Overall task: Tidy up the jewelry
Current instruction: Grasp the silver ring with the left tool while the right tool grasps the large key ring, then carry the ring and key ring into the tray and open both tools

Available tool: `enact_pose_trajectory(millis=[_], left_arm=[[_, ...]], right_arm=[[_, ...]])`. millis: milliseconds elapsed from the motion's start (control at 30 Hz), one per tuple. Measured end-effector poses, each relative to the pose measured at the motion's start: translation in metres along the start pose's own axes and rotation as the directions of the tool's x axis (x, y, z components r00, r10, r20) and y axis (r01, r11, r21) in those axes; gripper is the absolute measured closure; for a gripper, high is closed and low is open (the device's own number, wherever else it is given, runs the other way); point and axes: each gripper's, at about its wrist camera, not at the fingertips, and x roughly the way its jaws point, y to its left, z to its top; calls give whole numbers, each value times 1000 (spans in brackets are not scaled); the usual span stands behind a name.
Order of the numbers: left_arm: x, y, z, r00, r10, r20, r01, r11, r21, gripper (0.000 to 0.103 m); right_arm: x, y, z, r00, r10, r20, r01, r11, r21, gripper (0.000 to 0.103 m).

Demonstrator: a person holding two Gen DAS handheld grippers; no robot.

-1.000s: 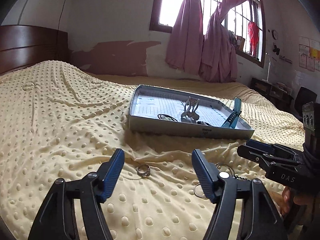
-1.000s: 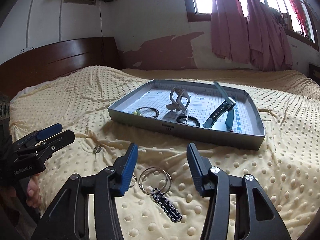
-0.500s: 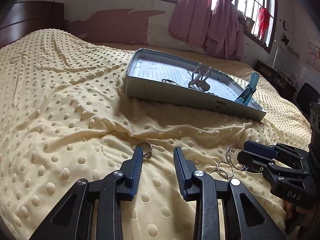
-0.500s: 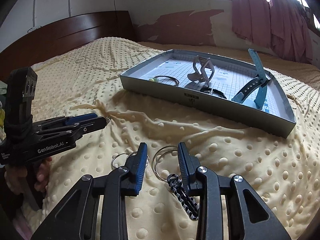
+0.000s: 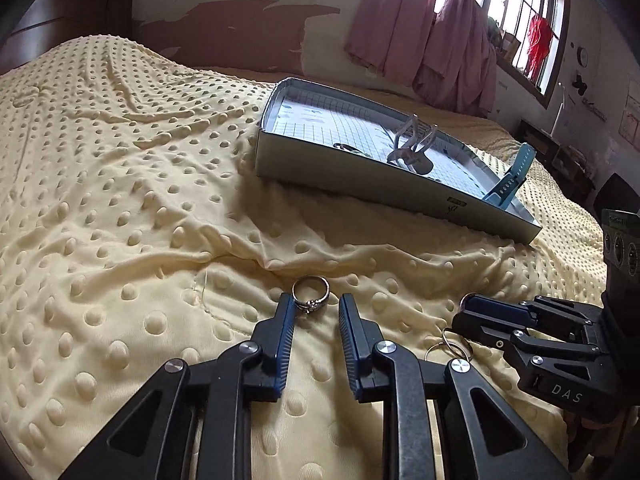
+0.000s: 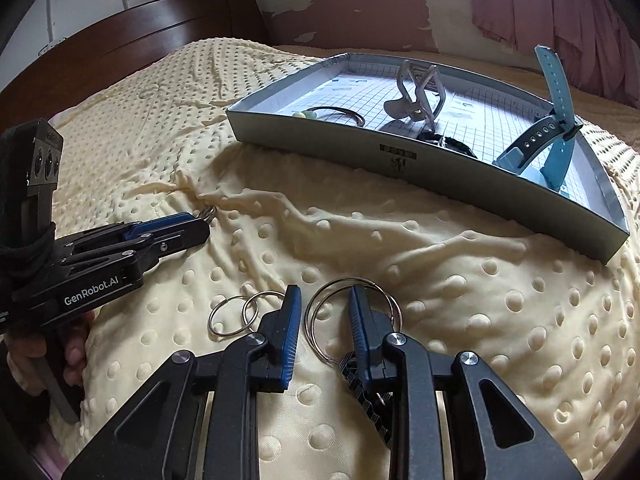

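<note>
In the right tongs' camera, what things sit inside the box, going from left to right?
Inside the box: little green bead → dark thin bangle → grey hair claw → black hair tie → blue watch strap.

soft window [image 5: 520,20] daylight, blown highlights, fisheye-dark corners.

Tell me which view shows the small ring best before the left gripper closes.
Left wrist view: the ring lies on the bedspread, close up between the open fingertips of the left gripper. In the right wrist view only its edge peeks past the gripper's tips, mostly hidden.
</note>
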Motion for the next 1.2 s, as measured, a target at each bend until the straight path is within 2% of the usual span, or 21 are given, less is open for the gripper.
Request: enact_pose_trajectory(millis=[400,600,667,800,1033,1200], left_arm=[[10,1,4,1000,1,-26,-1,1000,-14,83],[8,2,1,999,-30,-15,30,999,-16,83],[-1,3,-1,997,-79,23,79,997,-24,83],[-11,-3,2,992,-107,65,108,994,-12,83],[-19,-12,9,989,-113,92,114,993,0,83],[-21,-9,26,986,-123,112,128,991,-42,83]], right_arm=[[10,-1,4,1000,17,-21,-17,1000,25,81],[11,1,3,999,21,-28,-21,1000,16,100],[8,2,3,999,34,-7,-34,999,7,100],[-5,6,1,997,47,53,-46,999,-18,101],[-25,2,10,990,62,124,-60,998,-16,101],[-49,-2,25,970,59,235,-59,998,-10,101]])
